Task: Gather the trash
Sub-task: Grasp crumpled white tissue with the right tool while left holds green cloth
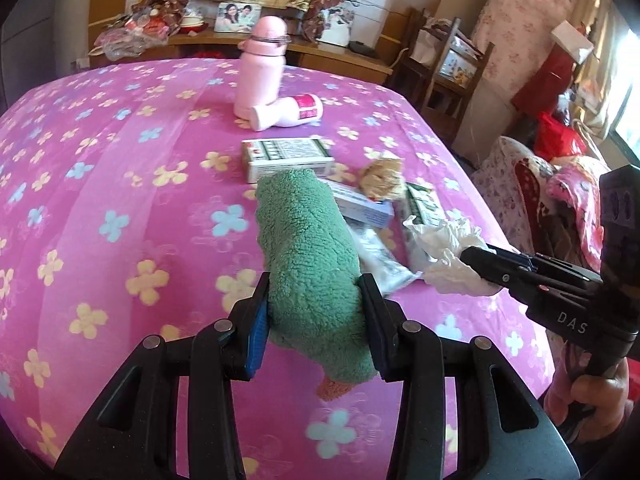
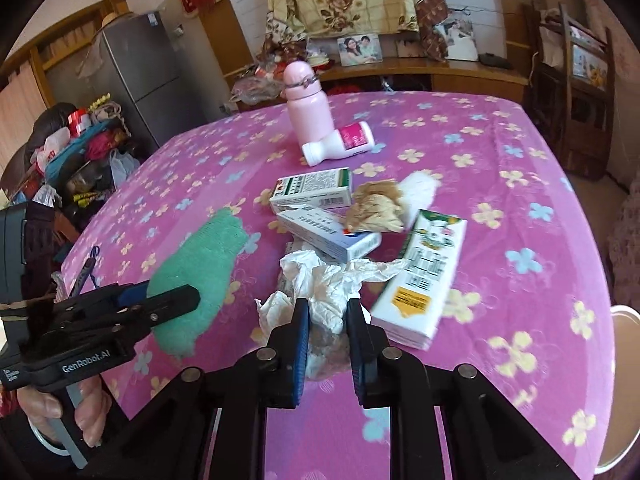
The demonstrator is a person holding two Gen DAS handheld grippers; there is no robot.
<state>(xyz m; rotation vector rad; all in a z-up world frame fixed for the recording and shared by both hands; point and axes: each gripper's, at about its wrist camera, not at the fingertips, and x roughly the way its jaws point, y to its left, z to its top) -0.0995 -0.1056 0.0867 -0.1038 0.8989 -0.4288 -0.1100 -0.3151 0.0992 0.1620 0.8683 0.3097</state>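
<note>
A pink flower-printed cloth covered the worktop (image 2: 520, 168), and both handheld grippers angled down over its near edge. The left gripper (image 1: 314, 320) had its fingers clamped on a thick green fleece cloth (image 1: 308, 248), plush and rolled into a long lump, held clear of the worktop; a scrap of orange showed at its lower end. Beside it, toward the right edge, the right gripper (image 2: 328, 336) had its fingers closed on a crumpled white tissue (image 2: 320, 280), thin and wrinkled. A hand (image 2: 86, 412) gripped the left tool's handle at the lower corner of the right wrist view, partly cut off.

The remaining litter lay heaped near the middle of the worktop. A flat white and green carton (image 2: 424, 276) lay nearest the right edge, blurred. Two small printed cardboard boxes (image 2: 312, 192) sat just behind the tissue, their text too small to read. A wad of tan crumpled paper (image 2: 376, 208) rested against them. A silvery foil packet (image 1: 380, 260) was mostly hidden behind the green cloth. Toward the far edge stood a smooth pink flask (image 2: 308, 116), upright, with a small white plastic bottle (image 2: 340, 144) lying on its side touching its base.
</note>
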